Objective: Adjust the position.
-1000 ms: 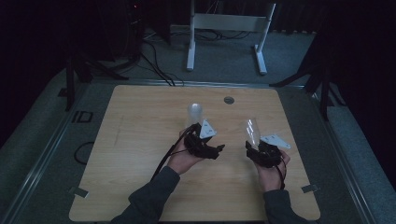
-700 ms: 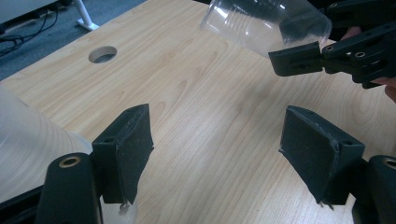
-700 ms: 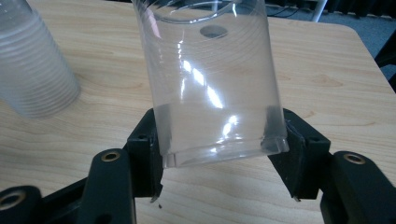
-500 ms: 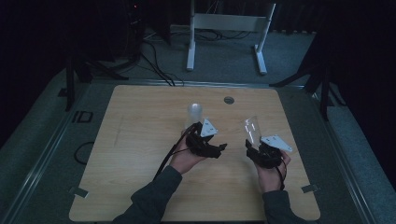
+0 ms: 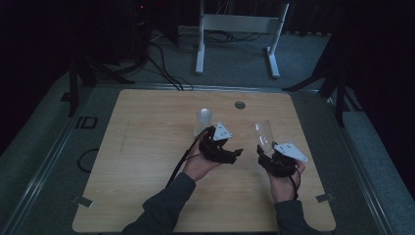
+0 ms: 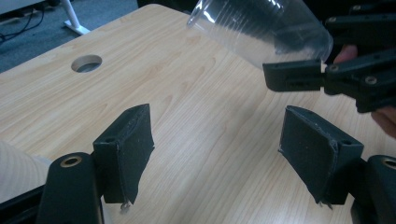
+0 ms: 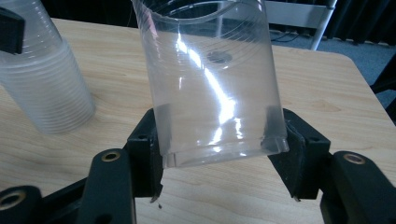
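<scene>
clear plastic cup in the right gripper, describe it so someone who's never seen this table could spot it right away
On the light wooden table, look right of the hole near the far edge, to the right gripper. The single clear plastic cup sits clamped at its base between the black jaws, mouth tilted up and away. The cloudy stack of cups stands on the table; this cup is single, see-through and lifted.

Dim room; grey floor (image 5: 235,63); white frame (image 5: 240,24); wooden table (image 5: 147,147)
</scene>
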`<state>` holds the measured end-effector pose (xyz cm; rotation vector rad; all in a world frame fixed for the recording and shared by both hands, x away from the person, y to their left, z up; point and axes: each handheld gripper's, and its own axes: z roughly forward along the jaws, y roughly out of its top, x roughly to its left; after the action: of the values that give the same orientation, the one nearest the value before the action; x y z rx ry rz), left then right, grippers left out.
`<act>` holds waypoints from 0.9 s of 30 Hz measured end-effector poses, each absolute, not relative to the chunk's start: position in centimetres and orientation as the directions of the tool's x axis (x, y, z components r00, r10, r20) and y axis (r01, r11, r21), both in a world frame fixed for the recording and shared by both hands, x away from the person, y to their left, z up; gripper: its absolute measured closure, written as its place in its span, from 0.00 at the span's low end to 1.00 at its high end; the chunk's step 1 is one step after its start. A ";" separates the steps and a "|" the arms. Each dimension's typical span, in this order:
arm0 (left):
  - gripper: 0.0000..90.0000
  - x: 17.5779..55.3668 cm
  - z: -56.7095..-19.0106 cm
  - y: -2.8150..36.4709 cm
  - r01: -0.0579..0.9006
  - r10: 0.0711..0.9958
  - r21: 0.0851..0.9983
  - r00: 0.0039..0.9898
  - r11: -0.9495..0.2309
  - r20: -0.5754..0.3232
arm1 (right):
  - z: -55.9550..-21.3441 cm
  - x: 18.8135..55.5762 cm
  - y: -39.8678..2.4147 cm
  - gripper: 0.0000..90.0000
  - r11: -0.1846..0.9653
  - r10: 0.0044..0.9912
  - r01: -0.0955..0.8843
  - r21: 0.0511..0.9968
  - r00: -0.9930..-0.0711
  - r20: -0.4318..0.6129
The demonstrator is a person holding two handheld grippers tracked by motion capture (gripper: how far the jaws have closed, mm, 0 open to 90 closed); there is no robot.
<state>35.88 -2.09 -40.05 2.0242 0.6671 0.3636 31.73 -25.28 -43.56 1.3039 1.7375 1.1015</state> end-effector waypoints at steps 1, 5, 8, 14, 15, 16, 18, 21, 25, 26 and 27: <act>0.28 36.0 -40.0 -2.1 0.313 0.591 0.860 0.806 -0.404 -0.016 | -43.6 31.7 -25.3 0.46 0.135 0.966 0.376 0.917 -0.256 -0.037; 0.28 36.3 -39.9 -2.2 0.329 0.593 0.866 0.804 -0.377 -0.047 | -43.5 31.5 -25.2 0.46 0.133 0.967 0.361 0.923 -0.252 -0.041; 0.28 36.4 -39.9 -2.2 0.345 0.592 0.870 0.802 -0.353 -0.078 | -43.3 31.3 -25.2 0.46 0.130 0.967 0.341 0.931 -0.251 -0.043; 0.28 36.6 -39.8 -2.5 0.366 0.590 0.878 0.797 -0.309 -0.125 | -43.1 31.1 -25.2 0.46 0.128 0.968 0.315 0.940 -0.248 -0.049; 0.28 36.6 -39.7 -2.5 0.368 0.590 0.878 0.797 -0.306 -0.128 | -43.1 31.0 -25.2 0.46 0.125 0.968 0.315 0.941 -0.247 -0.046; 0.28 36.7 -39.7 -2.6 0.369 0.590 0.879 0.797 -0.303 -0.131 | -43.0 31.0 -25.2 0.46 0.127 0.968 0.310 0.942 -0.246 -0.049; 0.28 36.7 -39.6 -2.7 0.374 0.591 0.878 0.795 -0.299 -0.137 | -43.0 30.9 -25.2 0.46 0.123 0.969 0.304 0.945 -0.242 -0.048; 0.28 36.9 -39.6 -2.9 0.382 0.586 0.878 0.796 -0.288 -0.154 | -43.0 30.8 -25.2 0.46 0.123 0.969 0.299 0.946 -0.242 -0.050; 0.28 37.0 -39.4 -3.2 0.382 0.587 0.880 0.795 -0.282 -0.157 | -43.0 30.8 -25.1 0.46 0.121 0.969 0.294 0.948 -0.243 -0.049; 0.28 37.0 -39.3 -3.3 0.382 0.588 0.880 0.794 -0.283 -0.156 | -42.9 30.7 -25.1 0.46 0.121 0.969 0.292 0.949 -0.242 -0.049; 0.28 37.1 -39.2 -3.4 0.382 0.588 0.880 0.793 -0.281 -0.157 | -42.9 30.7 -25.1 0.46 0.123 0.969 0.288 0.950 -0.243 -0.052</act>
<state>37.05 -3.37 -39.19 1.9071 0.7340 0.2396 30.74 -25.12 -42.90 1.2416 1.6539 1.1508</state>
